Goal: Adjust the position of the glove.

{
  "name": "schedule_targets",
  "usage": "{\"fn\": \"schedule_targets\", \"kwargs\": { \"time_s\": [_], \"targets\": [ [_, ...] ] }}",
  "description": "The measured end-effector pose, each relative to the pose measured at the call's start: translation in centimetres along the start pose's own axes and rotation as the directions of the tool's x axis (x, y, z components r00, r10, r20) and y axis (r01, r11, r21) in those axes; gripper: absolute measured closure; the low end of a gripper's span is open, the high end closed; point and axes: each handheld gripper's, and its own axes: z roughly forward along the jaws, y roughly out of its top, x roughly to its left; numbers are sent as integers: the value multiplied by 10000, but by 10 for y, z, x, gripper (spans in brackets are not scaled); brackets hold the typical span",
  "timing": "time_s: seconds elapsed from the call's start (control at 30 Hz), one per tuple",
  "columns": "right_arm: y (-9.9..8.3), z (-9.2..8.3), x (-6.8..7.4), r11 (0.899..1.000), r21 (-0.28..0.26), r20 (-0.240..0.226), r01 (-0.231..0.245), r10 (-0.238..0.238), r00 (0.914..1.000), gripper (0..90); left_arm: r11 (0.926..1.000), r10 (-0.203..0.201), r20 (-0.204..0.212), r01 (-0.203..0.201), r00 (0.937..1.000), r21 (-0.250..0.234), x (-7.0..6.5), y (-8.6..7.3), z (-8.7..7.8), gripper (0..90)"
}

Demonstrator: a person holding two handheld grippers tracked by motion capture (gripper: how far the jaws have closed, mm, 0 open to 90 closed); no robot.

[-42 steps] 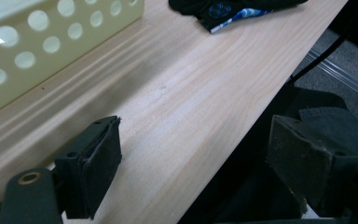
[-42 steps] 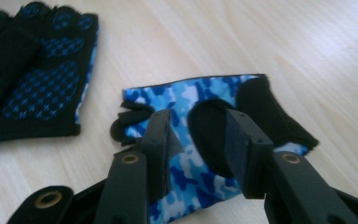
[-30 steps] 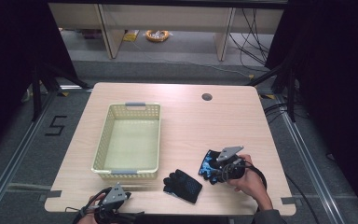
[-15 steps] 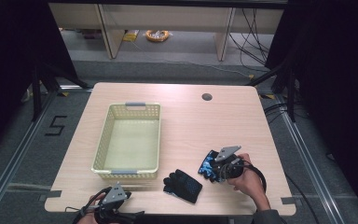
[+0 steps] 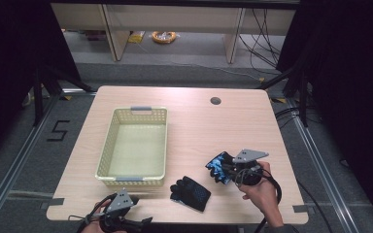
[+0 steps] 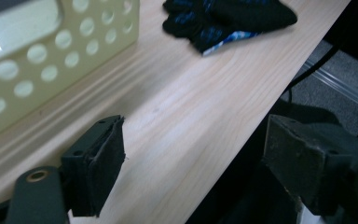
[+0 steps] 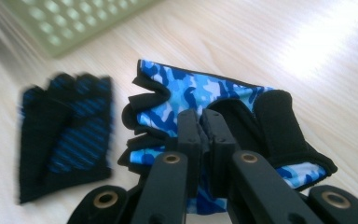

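Since the earlier frame, the right gripper (image 5: 229, 170) has been closing its fingers and now has them pinched tight on the camo glove (image 7: 205, 100), which looks slightly raised off the worktop (image 5: 199, 126) near the front right edge. In the right gripper view the two black fingers (image 7: 189, 135) meet with the glove's blue fabric caught between them, and the glove's black cuff spreads to the right.

Nearest the front edge, the left gripper (image 5: 126, 204) sits at the worktop's left corner, its fingers (image 6: 100, 158) spread wide and holding nothing; one pad hangs over the wood, the other past the edge.

A black glove (image 5: 190, 193) lies flat between the two grippers, just left of the camo glove and apart from it. Farther back and to the left stands the basket (image 5: 108, 155).
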Motion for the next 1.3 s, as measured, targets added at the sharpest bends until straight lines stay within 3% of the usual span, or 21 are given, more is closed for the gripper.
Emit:
{"fn": "schedule_targets", "kwargs": {
  "time_s": [0.03, 0.07, 0.13, 0.17, 0.2, 0.23, 0.27, 0.3, 0.33, 0.43, 0.53, 0.6, 0.63, 0.67, 0.83, 0.9, 1.0, 1.07, 1.1, 1.17, 1.3],
  "targets": [
    [2, -2, 4, 9999, -130, 98, -36, 38, 9999, 873, 9998, -87, 182, 90, 9998, -181, -3, 3, 1, 207],
    [3, -4, 8, 9999, -106, 133, 28, -27, 9999, 873, 9994, 206, 84, -203, 9998, -273, -4, 7, 1, 210],
    [5, -4, 15, 9991, -359, 72, 237, -234, 9997, 873, 9989, 161, 182, -153, 9997, -441, -9, 16, 3, 218],
    [5, -7, 22, 9995, -319, 73, -48, 51, 10000, 873, 9986, 275, 241, -264, 9993, -456, -10, 19, 3, 222],
    [6, -7, 25, 9992, -389, 69, 32, -29, 10000, 873, 9958, 532, 223, -514, 9983, -755, -13, 26, 5, 231],
    [6, -7, 29, 9989, -453, -42, 156, -158, 9999, 873, 9950, 417, 240, -393, 9988, -918, -15, 30, 7, 246],
    [5, -7, 31, 9983, -524, -96, 258, -263, 9996, 873, 9949, 672, 188, -656, 9976, -772, -15, 39, 6, 247],
    [5, -7, 36, 9983, -522, -21, 240, -241, 9997, 873, 9923, 673, 247, -643, 9974, -1059, -17, 46, 8, 254],
    [4, -7, 38, 9976, -593, -32, 363, -365, 9993, 872, 9920, 757, 168, -736, 9970, -1025, -17, 51, 9, 267],
    [3, -5, 47, 9988, -469, -187, 170, -179, 9997, 872, 9862, 1044, 269, -1000, 9942, -1317, -19, 69, 16, 304],
    [3, -2, 52, 9982, -570, -248, 167, -181, 9995, 872, 9890, 782, 486, -713, 9958, -1297, -25, 84, 27, 331],
    [4, -1, 54, 9977, -669, -412, 135, -163, 9990, 872, 9897, 683, 778, -577, 9946, -1308, -32, 88, 36, 347],
    [5, -1, 55, 9969, -768, -326, 176, -201, 9993, 872, 9889, 823, 864, -706, 9929, -1308, -35, 90, 40, 352],
    [5, 0, 57, 9965, -826, -281, 124, -147, 9995, 872, 9887, 985, 893, -873, 9911, -1221, -37, 92, 42, 353],
    [8, 1, 63, 9950, -1000, -315, -43, 12, 9995, 871, 9885, 1046, 969, -928, 9898, -1190, -47, 98, 60, 363],
    [8, 2, 65, 9941, -1084, -310, -25, -8, 9995, 870, 9890, 1070, 954, -961, 9897, -1124, -46, 100, 62, 380],
    [8, 3, 66, 9939, -1087, -340, -166, 129, 9993, 869, 9920, 795, 1153, -671, 9901, -1072, -43, 103, 66, 392],
    [8, 5, 68, 9933, -1146, -315, -154, 119, 9994, 869, 9912, 697, 1132, -560, 9911, -1200, -41, 104, 67, 406],
    [8, 5, 68, 9933, -1146, -315, -154, 119, 9994, 869, 9909, 744, 900, -635, 9932, -1188, -40, 104, 67, 406],
    [8, 6, 69, 9928, -1194, -379, -130, 85, 9992, 869, 9905, 601, 1042, -464, 9927, -1296, -39, 106, 68, 437],
    [9, 5, 75, 9924, -1221, -333, -178, 138, 9993, 869, 9902, 677, 1165, -525, 9909, -1293, -36, 109, 66, 527]
  ]
}}
